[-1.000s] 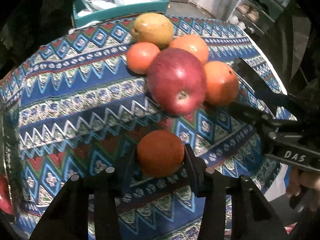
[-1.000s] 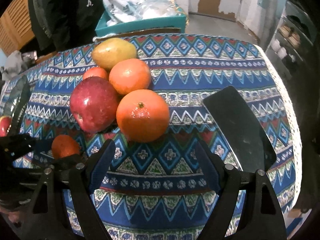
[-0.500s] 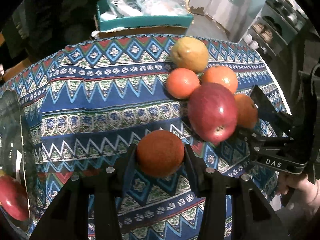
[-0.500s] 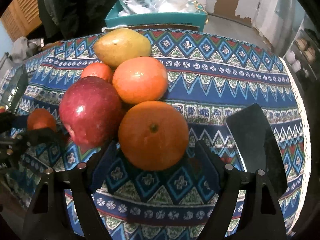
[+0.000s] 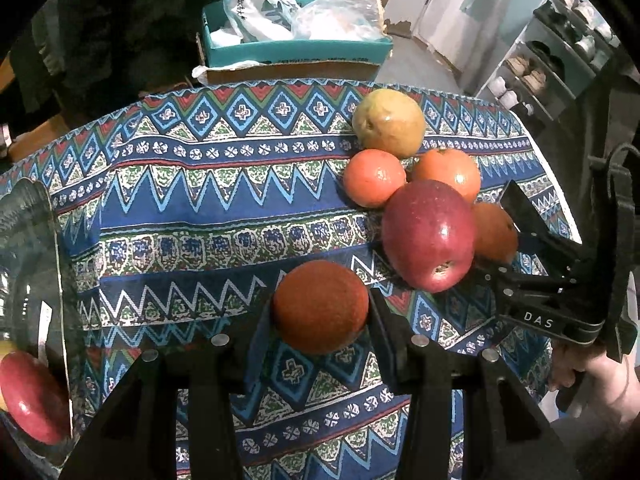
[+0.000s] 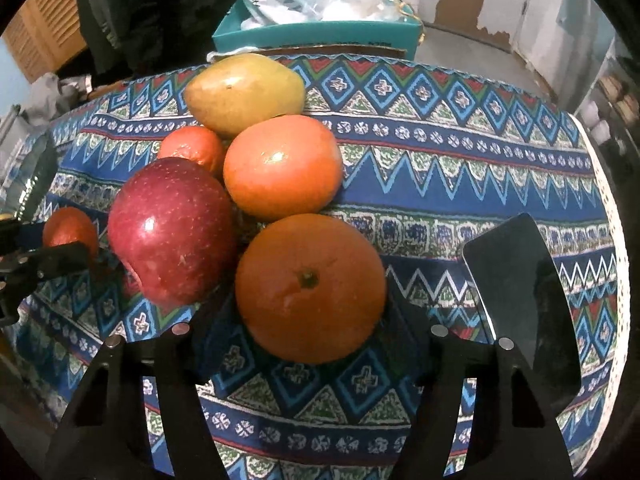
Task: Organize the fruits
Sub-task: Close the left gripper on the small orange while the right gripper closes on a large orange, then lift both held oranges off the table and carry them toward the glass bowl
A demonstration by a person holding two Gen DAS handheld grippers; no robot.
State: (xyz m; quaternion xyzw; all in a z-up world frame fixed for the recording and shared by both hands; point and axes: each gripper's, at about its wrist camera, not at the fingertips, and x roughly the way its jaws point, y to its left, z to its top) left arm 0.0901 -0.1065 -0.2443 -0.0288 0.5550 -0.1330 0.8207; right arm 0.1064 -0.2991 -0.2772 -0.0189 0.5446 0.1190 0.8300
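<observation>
Tangerine (image 5: 320, 306) is clamped by the left gripper (image 5: 320, 320) over open cloth (image 5: 200, 208) beside the pile, while an orange (image 6: 310, 288) is straddled, ungripped, by the parted right gripper (image 6: 310, 320) near the cloth's right edge

A table under a blue zigzag-patterned cloth (image 6: 440, 184) carries the lot. On it sit 1 red apple (image 6: 172, 232), 1 mango (image 6: 244, 92), 3 oranges clustered (image 6: 310, 288), and a glass bowl (image 5: 28, 264).

The apple (image 6: 172, 232) looked glossy and smooth, while the small orange (image 5: 320, 306) in my left hand-held gripper (image 5: 318, 344) was matt and pebbly. Woven patterned cloth (image 5: 200, 208) covered the bench, and my gripper fingers (image 5: 386, 344) were matt black plastic.
</observation>
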